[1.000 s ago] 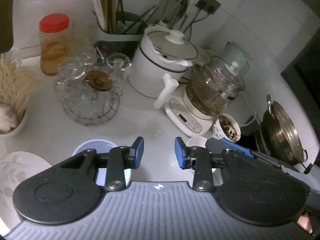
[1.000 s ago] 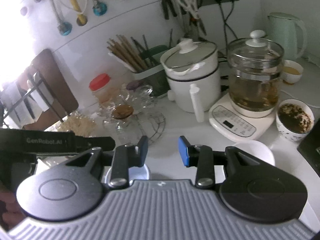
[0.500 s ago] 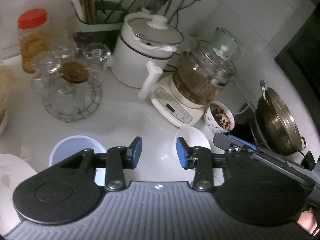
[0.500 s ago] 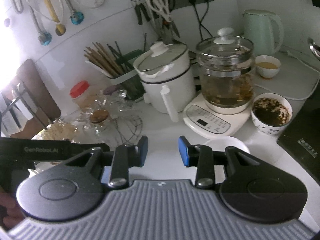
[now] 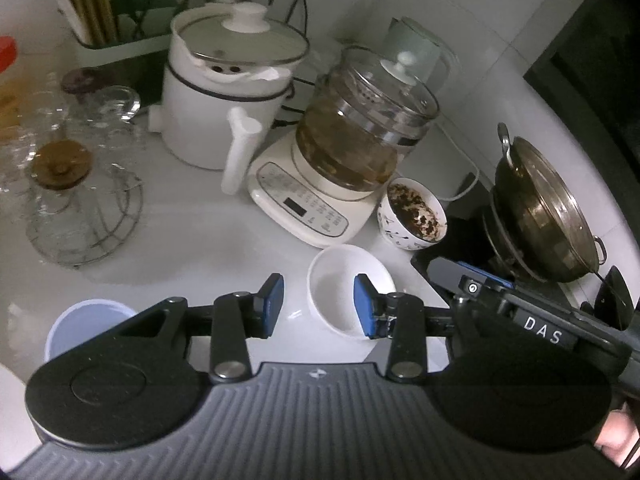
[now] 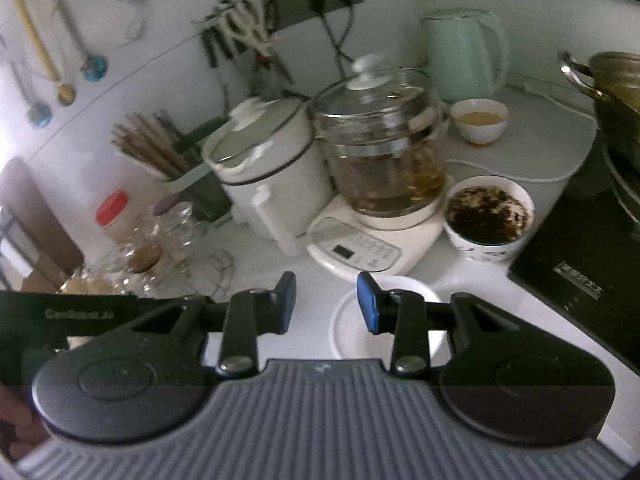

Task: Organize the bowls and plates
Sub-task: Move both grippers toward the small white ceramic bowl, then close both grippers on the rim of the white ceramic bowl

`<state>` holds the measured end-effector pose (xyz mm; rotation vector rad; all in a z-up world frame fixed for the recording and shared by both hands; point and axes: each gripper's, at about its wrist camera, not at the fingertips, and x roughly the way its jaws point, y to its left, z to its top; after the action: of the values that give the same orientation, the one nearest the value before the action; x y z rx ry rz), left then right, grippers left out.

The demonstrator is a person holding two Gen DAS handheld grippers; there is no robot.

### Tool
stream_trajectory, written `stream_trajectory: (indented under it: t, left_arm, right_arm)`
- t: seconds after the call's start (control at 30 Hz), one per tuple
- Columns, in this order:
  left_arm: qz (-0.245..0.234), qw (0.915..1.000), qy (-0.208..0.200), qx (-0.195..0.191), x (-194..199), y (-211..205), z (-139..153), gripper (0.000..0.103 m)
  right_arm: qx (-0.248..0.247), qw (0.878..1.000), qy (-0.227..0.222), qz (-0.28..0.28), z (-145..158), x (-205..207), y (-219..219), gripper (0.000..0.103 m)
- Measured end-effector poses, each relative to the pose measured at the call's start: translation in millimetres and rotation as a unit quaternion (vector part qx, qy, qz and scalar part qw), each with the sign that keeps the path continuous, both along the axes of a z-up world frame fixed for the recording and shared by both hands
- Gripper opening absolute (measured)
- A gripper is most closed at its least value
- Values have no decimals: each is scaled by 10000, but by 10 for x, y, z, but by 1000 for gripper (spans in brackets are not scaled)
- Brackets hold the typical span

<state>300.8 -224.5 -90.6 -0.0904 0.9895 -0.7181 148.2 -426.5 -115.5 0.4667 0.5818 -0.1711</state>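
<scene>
Over the last second both views have swung right across the desk [image 5: 192, 240], off the blue bowl [image 5: 86, 320] and toward the white bowl [image 5: 344, 280], probably the next pick. The left gripper [image 5: 318, 306] and right gripper [image 6: 326, 302] hang with jaws wide apart, holding nothing.

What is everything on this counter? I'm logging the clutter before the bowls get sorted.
Empty bowl: 1, white, counter front, under the gripper tips.
Blue bowl: 1, pale blue, front left.
Filled bowl: 1, white, dark contents, beside the glass kettle.
Small bowl: 1, white, tan contents, back.
Glass kettle: 1, clear, on a white base.
Cooking pot: 1, white, lidded.
Jug kettle: 1, mint, back.
Wok: 1, metal, lidded, on the stove.
Left gripper: open.
Right gripper: open.
</scene>
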Motion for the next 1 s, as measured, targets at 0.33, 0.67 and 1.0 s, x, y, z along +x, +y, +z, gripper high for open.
stream_trajectory:
  t: [0.33, 0.67, 1.0]
  left_arm:
    - [-176, 9997, 177, 35, 222, -393, -179, 49]
    - [-56, 9986, 479, 227, 484, -677, -501, 56]
    - [-54, 9965, 770, 334, 557, -815, -842, 56]
  right_arm:
    - [127, 9992, 272, -267, -185, 140, -414, 38]
    - [334, 9975, 630, 10, -436, 393, -707, 58]
    - [749, 9900, 1181, 205, -871, 544, -870, 57]
